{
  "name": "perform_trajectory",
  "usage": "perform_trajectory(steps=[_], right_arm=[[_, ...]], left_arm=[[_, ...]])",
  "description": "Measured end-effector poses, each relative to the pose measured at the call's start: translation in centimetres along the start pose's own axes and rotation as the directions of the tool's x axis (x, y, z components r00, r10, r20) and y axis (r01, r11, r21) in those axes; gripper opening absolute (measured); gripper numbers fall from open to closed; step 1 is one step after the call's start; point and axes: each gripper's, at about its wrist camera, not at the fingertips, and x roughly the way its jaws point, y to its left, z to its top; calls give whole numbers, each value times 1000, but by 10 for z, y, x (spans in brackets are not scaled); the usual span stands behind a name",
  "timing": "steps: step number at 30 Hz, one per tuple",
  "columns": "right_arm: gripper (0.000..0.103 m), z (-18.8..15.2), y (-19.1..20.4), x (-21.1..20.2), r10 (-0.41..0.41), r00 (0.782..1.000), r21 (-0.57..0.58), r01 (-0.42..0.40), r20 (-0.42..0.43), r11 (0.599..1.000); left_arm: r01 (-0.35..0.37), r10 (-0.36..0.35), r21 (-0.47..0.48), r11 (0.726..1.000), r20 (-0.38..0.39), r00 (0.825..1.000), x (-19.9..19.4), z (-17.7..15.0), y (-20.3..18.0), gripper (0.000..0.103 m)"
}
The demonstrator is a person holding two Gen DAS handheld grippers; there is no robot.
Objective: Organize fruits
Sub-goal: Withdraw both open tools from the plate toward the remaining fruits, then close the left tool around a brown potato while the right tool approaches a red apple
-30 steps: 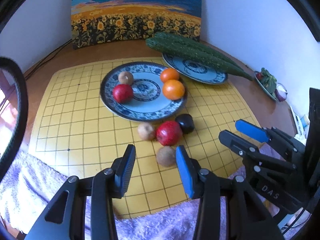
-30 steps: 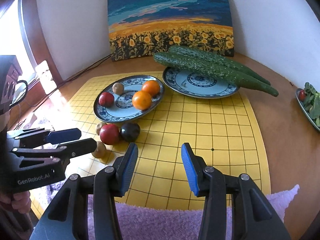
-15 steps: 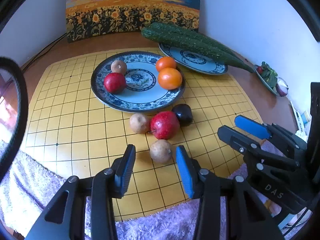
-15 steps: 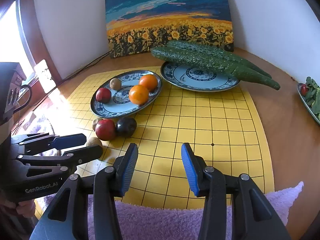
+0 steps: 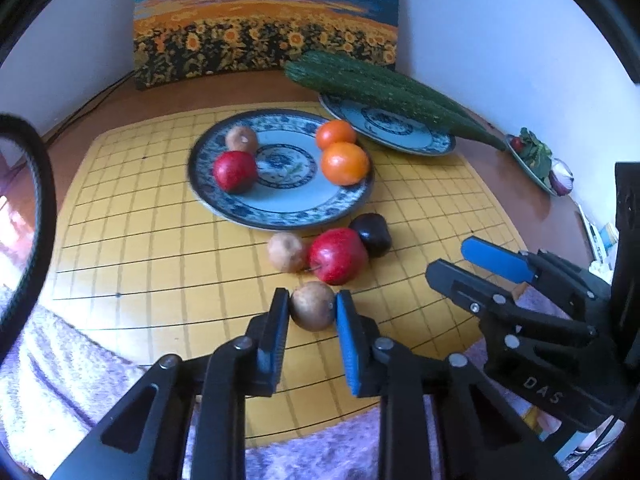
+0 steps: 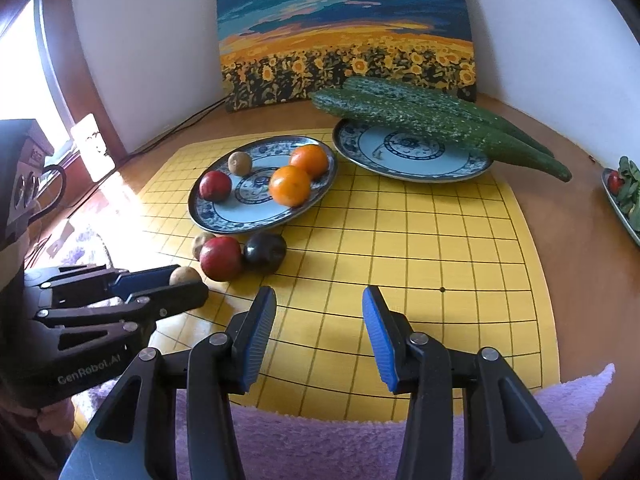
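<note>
There are two red apples, one (image 5: 234, 171) on the near plate and one (image 5: 338, 255) on the yellow grid mat (image 5: 152, 248). Two oranges (image 5: 345, 163) (image 5: 336, 134) sit on that same plate. Three small brown fruits show: one (image 5: 241, 139) on the plate, one (image 5: 286, 251) on the mat, one (image 5: 313, 306) between blue gripper pads. One dark plum (image 5: 371, 234) lies by the apple. Two patterned plates (image 5: 280, 216) (image 5: 404, 140) stand on the mat, and two long cucumbers (image 6: 432, 120) lie across the far one. Two grippers (image 5: 312, 312) (image 6: 319, 320) are in sight, and one sunflower painting (image 6: 344, 32).
</note>
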Motion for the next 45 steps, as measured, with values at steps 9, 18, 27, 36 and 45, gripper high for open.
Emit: perform_trajectory(steps=[9,18,27,36,45], right_arm=[[46,1,25,9,56,998,-27,-57,-33,998],[46,4,50,21,80,995,-62,-83,-53,995],[45,13,60,26,81,996,-73,-83,-35,994],[41,12,67,26,72,996,-83,-76,-45,994],[41,15,70,31,49,998,-85,-53,-47,995]], left_arm=[[-35,36,-62,997,27,999,-9,-1,31,25],[-42,46,-104,994,34,998,-11,-3,50,25],[-46,51,-121,992,40,998,-12,-3,59,25],[-38,44,-126,991,43,998,-13,-3,59,25],[-40,46,-132,990,39,998,-10,-2,60,25]])
